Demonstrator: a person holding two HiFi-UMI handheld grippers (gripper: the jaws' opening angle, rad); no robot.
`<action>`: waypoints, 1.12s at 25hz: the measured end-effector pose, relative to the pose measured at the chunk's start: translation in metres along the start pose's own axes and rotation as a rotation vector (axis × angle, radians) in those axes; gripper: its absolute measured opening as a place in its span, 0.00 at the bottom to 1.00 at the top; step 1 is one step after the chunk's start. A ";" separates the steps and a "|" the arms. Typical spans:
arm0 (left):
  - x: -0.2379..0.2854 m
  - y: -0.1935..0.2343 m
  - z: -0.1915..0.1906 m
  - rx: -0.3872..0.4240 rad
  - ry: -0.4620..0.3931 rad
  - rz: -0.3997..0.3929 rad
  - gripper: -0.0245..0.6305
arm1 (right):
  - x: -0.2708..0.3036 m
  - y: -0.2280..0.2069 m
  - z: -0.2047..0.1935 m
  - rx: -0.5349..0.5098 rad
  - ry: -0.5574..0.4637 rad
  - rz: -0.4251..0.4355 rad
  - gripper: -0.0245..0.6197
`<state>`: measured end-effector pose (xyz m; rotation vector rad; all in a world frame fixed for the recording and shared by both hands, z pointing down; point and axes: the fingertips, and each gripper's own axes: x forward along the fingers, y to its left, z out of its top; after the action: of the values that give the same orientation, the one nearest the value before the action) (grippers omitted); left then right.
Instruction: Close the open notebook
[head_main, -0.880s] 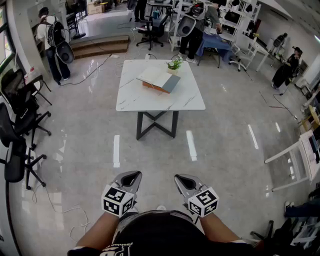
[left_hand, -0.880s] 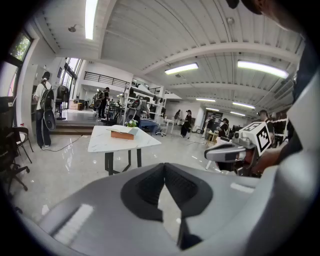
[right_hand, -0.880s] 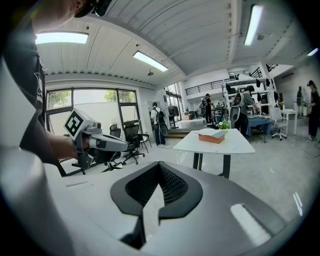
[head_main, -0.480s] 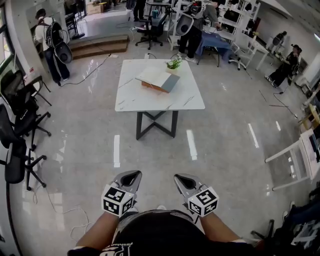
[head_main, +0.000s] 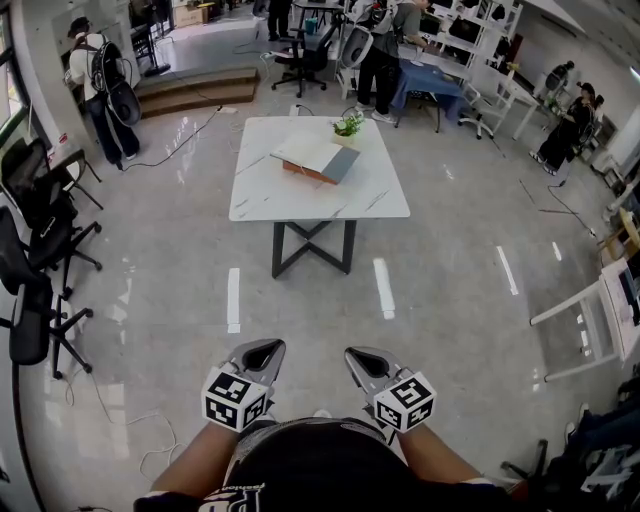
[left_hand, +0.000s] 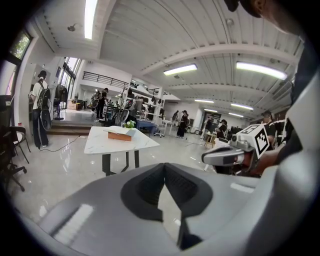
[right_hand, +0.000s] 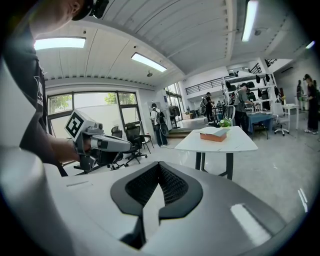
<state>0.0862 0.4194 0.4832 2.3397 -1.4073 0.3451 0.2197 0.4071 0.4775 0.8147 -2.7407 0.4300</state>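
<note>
The open notebook lies with pale pages up on a brown wooden block on the white marble table, far ahead of me across the floor. It also shows small in the left gripper view as the notebook and in the right gripper view as the notebook. My left gripper and right gripper are held side by side close to my body, well short of the table. Both are shut and hold nothing. The left gripper and the right gripper point toward the table.
A small potted plant stands behind the notebook. Black office chairs line the left wall. Several people stand at the back, one with a backpack. A white rack sits at the right, with glossy tiled floor between me and the table.
The grippers stay where they were. The people at the desks in the back have shifted a little to the left.
</note>
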 end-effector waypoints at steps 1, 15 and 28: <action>0.000 0.000 0.001 -0.001 -0.001 0.001 0.13 | 0.000 0.000 0.000 0.000 0.000 0.002 0.04; 0.010 -0.011 0.000 0.012 -0.003 0.039 0.13 | -0.006 -0.013 -0.002 -0.011 -0.006 0.033 0.04; 0.036 -0.035 -0.005 0.002 0.027 0.058 0.13 | -0.022 -0.040 -0.014 0.003 0.001 0.055 0.04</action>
<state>0.1334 0.4082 0.4948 2.2903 -1.4654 0.3927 0.2627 0.3906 0.4914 0.7413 -2.7681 0.4455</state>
